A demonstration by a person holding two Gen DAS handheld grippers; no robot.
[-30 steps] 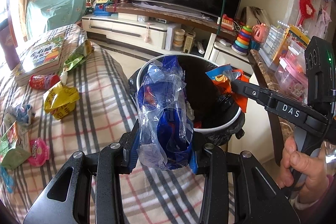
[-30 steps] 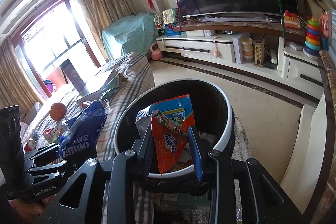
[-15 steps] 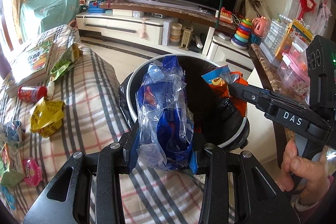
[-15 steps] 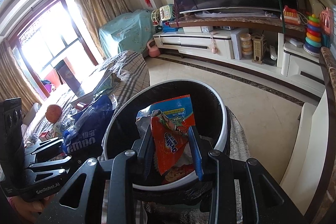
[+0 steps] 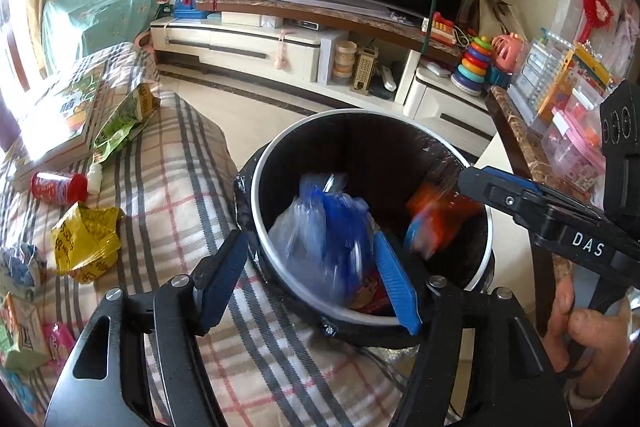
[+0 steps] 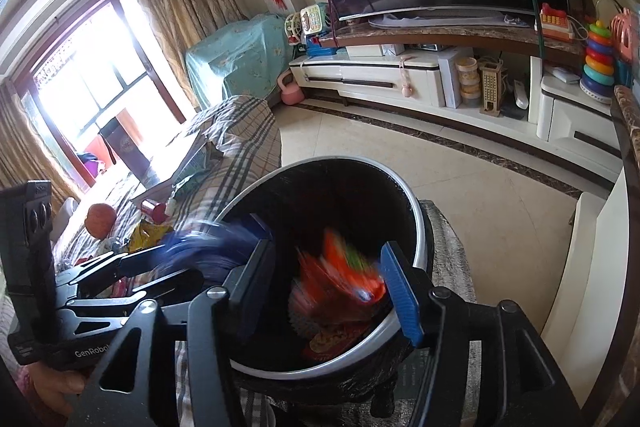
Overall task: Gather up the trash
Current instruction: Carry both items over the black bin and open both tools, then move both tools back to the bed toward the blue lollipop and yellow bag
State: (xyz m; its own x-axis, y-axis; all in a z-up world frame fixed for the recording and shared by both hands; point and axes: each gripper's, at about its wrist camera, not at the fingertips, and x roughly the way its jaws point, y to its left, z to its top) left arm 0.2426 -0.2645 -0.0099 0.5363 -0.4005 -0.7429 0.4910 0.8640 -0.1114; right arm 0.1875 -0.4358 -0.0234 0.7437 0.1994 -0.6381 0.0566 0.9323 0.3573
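Observation:
A black trash bin with a white rim (image 5: 256, 211) stands beside the plaid-covered couch. My left gripper (image 5: 308, 281) hangs over the bin's near edge, jaws opening. A crumpled blue plastic bag (image 5: 320, 227) drops blurred between the pads, free of their grip. My right gripper (image 6: 328, 287) is over the same bin (image 6: 416, 223), jaws opening too. An orange snack wrapper (image 6: 340, 275) falls blurred between its pads into the bin. The orange wrapper (image 5: 436, 223) also shows in the left wrist view, below the right gripper (image 5: 472, 179). The left gripper (image 6: 160, 267) appears at lower left in the right wrist view.
On the plaid blanket (image 5: 168, 195) lie a yellow wrapper (image 5: 86, 247), a red can (image 5: 58, 185), a green packet (image 5: 124, 123), a book (image 5: 60, 115) and small packs at the left edge. A marble-topped counter (image 5: 516, 131) borders the bin's right; the TV stand (image 5: 248, 43) is beyond.
Both grippers went from shut on their trash to open. The blue bag and the orange wrapper have slipped down and fall toward the bin. The left gripper has moved closer over the bin.

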